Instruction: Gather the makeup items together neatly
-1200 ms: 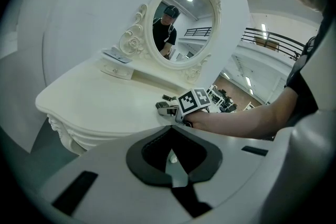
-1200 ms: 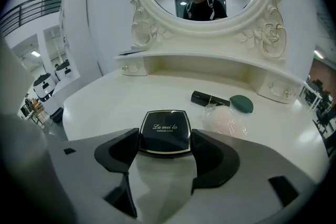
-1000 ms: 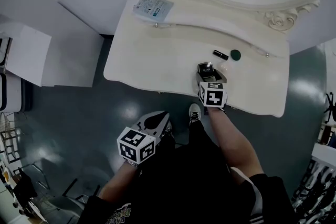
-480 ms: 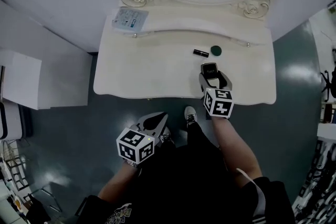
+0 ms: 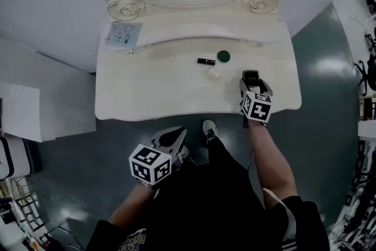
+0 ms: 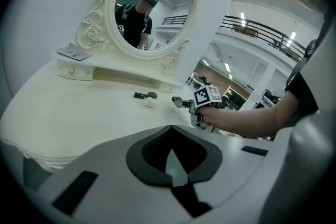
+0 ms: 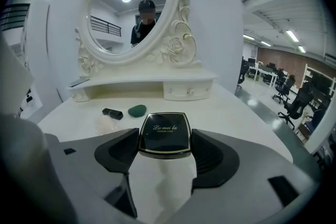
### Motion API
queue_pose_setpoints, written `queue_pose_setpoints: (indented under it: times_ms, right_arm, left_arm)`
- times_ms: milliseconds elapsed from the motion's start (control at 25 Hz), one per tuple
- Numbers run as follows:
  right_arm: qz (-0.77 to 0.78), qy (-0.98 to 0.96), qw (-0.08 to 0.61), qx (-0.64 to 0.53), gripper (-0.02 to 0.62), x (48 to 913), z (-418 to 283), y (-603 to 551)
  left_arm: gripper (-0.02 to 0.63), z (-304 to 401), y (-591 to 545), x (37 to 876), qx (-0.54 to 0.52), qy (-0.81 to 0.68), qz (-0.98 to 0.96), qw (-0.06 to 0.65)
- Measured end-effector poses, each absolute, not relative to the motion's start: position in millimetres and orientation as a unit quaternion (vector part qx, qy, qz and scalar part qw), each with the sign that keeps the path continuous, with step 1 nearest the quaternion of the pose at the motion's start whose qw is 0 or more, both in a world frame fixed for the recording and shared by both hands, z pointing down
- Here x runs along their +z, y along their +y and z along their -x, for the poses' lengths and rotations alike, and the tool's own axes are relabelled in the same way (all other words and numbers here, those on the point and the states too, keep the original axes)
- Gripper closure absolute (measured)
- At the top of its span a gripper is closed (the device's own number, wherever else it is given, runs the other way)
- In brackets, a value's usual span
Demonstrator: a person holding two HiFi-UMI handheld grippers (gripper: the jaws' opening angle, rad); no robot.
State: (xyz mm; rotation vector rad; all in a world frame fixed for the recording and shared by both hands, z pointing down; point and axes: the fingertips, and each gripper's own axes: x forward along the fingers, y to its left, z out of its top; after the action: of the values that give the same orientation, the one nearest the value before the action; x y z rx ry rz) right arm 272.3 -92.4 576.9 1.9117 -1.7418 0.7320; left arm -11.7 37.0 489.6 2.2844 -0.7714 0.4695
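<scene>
Compact (image 7: 164, 132) — clamped between jaws of right tool (image 7: 164, 145)

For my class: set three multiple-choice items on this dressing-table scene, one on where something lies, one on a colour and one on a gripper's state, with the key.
1. Where on the table does the black tube lie?
A. at its left end
B. beside the green disc
C. at its front edge

2. What colour is the lid of the compact?
A. black
B. red
C. white

3. How is the right gripper?
A. open, empty
B. shut, empty
C. shut on the compact

Key:
1 B: the head view shows tube and disc side by side.
2 A: the right gripper view shows a black lid with a pale rim.
3 C: both jaws press the compact's sides.
</scene>
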Motion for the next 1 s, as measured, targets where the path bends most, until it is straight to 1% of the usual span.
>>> queue_pose_setpoints:
  times_ms: [280, 600, 1000]
  right_arm:
    - [-0.691, -0.619, 0.242, 0.283, 0.267, 601.0, -297.2, -104.5]
    - [-0.675, -0.622, 0.262, 0.298, 0.266, 618.7, -300.9, -108.3]
    - [-0.664, -0.628, 0.269, 0.304, 0.265, 626.8, -303.1, -108.1]
  left_arm:
    - [0.598, -4.3, 24.7, 497.2, 0.189, -0.294, -0.872, 0.344]
    - [0.598, -14.9, 12.0, 500.9, 0.188, -0.297, -0.87, 0.347]
    - [0.598, -18.1, 16.2, 503.8, 0.185, -0.302, -0.866, 0.352]
